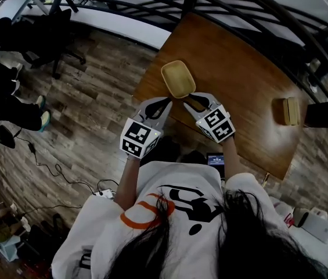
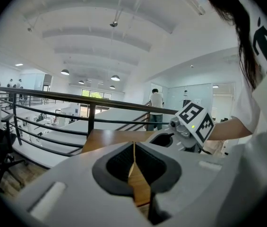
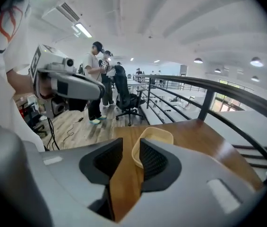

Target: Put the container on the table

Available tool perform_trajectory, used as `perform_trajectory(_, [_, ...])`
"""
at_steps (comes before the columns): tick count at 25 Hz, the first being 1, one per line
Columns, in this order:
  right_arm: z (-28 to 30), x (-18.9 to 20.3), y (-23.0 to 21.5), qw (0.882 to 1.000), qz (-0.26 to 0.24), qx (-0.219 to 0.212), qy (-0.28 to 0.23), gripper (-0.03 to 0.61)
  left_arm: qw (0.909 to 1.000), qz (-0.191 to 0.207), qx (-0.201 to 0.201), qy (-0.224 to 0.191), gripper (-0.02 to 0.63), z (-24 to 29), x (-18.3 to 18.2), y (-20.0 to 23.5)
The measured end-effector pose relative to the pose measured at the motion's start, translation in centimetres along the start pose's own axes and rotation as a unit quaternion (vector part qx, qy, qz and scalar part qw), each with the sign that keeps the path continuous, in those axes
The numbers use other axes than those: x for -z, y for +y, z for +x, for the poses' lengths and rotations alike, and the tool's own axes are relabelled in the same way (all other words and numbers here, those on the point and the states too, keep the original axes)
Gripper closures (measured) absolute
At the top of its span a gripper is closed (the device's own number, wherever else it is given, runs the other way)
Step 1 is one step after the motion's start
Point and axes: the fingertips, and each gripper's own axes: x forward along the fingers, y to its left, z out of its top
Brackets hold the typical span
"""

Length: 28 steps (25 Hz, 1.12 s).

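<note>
Our right tongs (image 3: pixel 129 143) stand released: the two pads are apart, and between them we see only bare wood. Our left tongs (image 2: pixel 133 145) are clenched on nothing, their tips meeting with just a sliver of wood showing beneath them. The two pairs sit side by side, tips pointing the same way.

Just ahead of those tips, closer to the right pair's outer pad, the container (image 1: pixel 178 78) rests flat on the table (image 1: pixel 239 80), near the table's edge. Neither pair appears to touch it. We judge it already set down, so the task looks done or nearly so.

It is a shallow, cream-coloured tray with rounded corners and a thin upturned wall, and it looks empty. We expect it to be light, fairly stiff and smooth enough to slip under a loose pinch. If we must take it again, the near wall is the place: one pad inside and one outside, squeezed gently so the thin rim does not flex.

Well off to the right pair's outer side lies a small wooden block (image 1: pixel 288 110).
</note>
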Motion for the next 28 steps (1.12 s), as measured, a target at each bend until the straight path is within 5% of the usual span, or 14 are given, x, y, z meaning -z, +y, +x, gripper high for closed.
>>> perform_trajectory(15, [-9.0, 2.7, 2.0, 0.999, 0.032, 0.014, -0.039, 0.467, 0.9995, 0.005, 0.030, -0.013, 0.612, 3.4, -0.3, -7.5])
perform_trajectory(28, [-17.6, 8.5, 6.4, 0.998, 0.006, -0.004, -0.056, 0.530, 0.9999, 0.017, -0.002, 0.001, 0.612, 2.8, 2.6, -19.7])
